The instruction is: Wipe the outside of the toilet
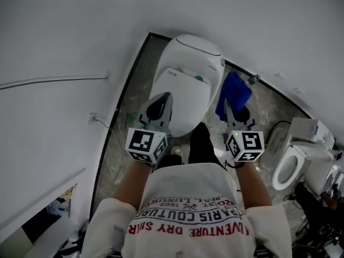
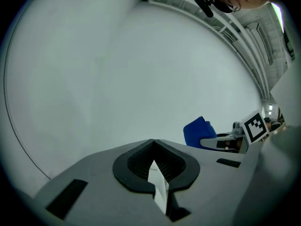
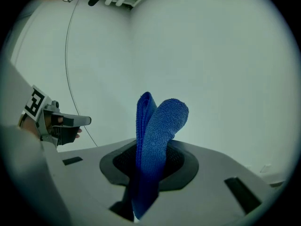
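Note:
The white toilet (image 1: 188, 85) with its lid down stands below me in the head view, against the wall. My left gripper (image 1: 159, 105) hangs over its front left; the jaws are shut, and in the left gripper view (image 2: 154, 145) a thin white sliver (image 2: 158, 182) shows at their seam. My right gripper (image 1: 232, 107) is held at the toilet's right side, shut on a folded blue cloth (image 1: 233, 93). In the right gripper view (image 3: 150, 147) the blue cloth (image 3: 159, 126) sticks up out of the jaws. Both gripper cameras face bare white wall, clear of the toilet.
A second toilet (image 1: 293, 163) with an open seat stands at the right, with clutter beside it. A thin cable (image 1: 54, 80) runs along the left wall. The marbled floor (image 1: 115, 149) shows round the toilet's base. My legs and shirt fill the bottom.

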Action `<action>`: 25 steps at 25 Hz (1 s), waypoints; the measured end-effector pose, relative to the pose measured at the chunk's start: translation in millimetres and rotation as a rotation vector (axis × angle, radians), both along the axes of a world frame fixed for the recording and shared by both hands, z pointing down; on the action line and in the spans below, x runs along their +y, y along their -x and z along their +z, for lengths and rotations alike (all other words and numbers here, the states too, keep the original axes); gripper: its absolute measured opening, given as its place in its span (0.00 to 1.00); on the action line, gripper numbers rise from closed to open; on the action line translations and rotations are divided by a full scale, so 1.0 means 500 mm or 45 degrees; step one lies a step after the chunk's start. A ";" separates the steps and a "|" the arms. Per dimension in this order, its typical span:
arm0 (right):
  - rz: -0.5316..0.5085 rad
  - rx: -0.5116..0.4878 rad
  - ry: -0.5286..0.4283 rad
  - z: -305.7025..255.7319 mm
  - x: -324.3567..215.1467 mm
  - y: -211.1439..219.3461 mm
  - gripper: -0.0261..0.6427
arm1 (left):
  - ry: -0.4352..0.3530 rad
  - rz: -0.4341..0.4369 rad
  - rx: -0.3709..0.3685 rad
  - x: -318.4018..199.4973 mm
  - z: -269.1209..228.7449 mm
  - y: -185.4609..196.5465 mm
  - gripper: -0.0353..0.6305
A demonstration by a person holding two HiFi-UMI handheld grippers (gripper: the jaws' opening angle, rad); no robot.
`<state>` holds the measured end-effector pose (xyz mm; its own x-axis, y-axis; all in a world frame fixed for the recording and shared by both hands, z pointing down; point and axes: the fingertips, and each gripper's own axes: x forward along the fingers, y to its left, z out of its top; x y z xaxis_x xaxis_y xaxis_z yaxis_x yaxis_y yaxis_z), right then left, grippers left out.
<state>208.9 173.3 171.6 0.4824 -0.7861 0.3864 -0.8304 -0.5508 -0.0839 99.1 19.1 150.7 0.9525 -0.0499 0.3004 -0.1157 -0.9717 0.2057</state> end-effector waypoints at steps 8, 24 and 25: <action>-0.298 -0.001 0.215 0.180 -0.189 -0.272 0.15 | 0.097 -0.190 -0.116 -0.122 0.160 -0.202 0.06; -1.164 0.402 0.592 0.535 -0.613 -0.470 0.15 | 0.160 -0.354 -0.308 -0.282 0.424 -0.362 0.06; -1.211 0.421 0.603 0.548 -0.627 -0.463 0.15 | 0.162 -0.362 -0.309 -0.290 0.436 -0.365 0.06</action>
